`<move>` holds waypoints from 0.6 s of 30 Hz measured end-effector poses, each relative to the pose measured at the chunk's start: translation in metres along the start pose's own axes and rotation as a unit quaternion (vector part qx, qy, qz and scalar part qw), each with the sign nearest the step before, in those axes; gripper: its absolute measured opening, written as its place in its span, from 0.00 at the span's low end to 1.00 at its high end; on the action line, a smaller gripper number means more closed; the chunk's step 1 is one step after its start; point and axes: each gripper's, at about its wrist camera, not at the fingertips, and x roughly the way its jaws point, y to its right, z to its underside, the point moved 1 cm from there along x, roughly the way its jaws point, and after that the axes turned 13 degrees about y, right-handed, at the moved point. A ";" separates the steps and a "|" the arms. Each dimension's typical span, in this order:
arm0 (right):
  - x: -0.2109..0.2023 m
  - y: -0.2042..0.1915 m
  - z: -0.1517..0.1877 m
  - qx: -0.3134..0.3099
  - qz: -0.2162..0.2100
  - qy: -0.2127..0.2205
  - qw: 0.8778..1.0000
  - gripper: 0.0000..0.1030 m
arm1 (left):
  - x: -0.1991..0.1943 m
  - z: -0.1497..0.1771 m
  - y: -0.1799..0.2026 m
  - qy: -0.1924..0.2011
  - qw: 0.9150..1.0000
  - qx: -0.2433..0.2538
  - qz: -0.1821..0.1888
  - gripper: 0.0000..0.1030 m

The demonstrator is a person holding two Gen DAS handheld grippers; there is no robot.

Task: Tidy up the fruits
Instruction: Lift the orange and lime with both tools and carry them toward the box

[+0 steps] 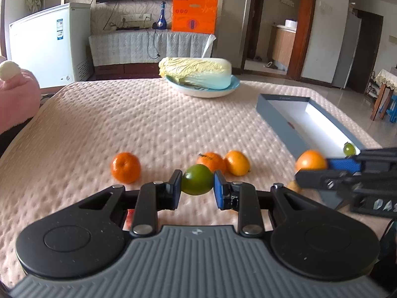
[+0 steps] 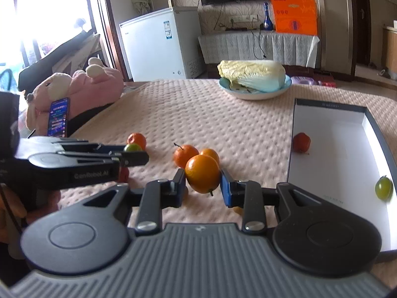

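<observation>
Two grippers are each clamped on a fruit above our pink quilted tablecloth (image 1: 124,114). Our left gripper (image 1: 197,183) pinches a green fruit (image 1: 197,182) between its blue pads, and our right gripper (image 2: 203,176) squeezes an orange (image 2: 203,173) the same way, stem end tilted down.

On the cloth just beyond the left gripper we see three loose oranges: one off to the left by itself (image 1: 125,167), and two touching each other, a darker one with a stem (image 1: 211,161) and a paler one (image 1: 237,162) beside it on the right.

To our right lies an open grey box (image 2: 330,105) with a white inside. A small red fruit (image 2: 301,142) sits against its left wall, and a green grape-like fruit (image 2: 383,187) rests near the right wall, closer to us.

At the far end of the cloth a napa cabbage (image 1: 196,72) lies on its side across a pale blue plate (image 1: 206,92). A pink plush toy (image 2: 82,87) sits at the table's left edge with a lit phone (image 2: 58,116) propped against it.
</observation>
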 end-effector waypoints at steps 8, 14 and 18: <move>-0.004 -0.009 -0.003 -0.016 -0.010 0.008 1.000 0.32 | 0.001 -0.002 0.009 -0.001 1.000 0.002 0.020 0.31; -0.005 -0.001 -0.006 -0.005 0.006 0.016 1.000 0.32 | 0.010 -0.007 0.016 -0.003 0.999 0.027 0.031 0.31; -0.007 -0.002 -0.005 -0.009 0.003 0.016 1.000 0.32 | 0.015 -0.013 0.016 0.004 0.999 0.024 0.032 0.31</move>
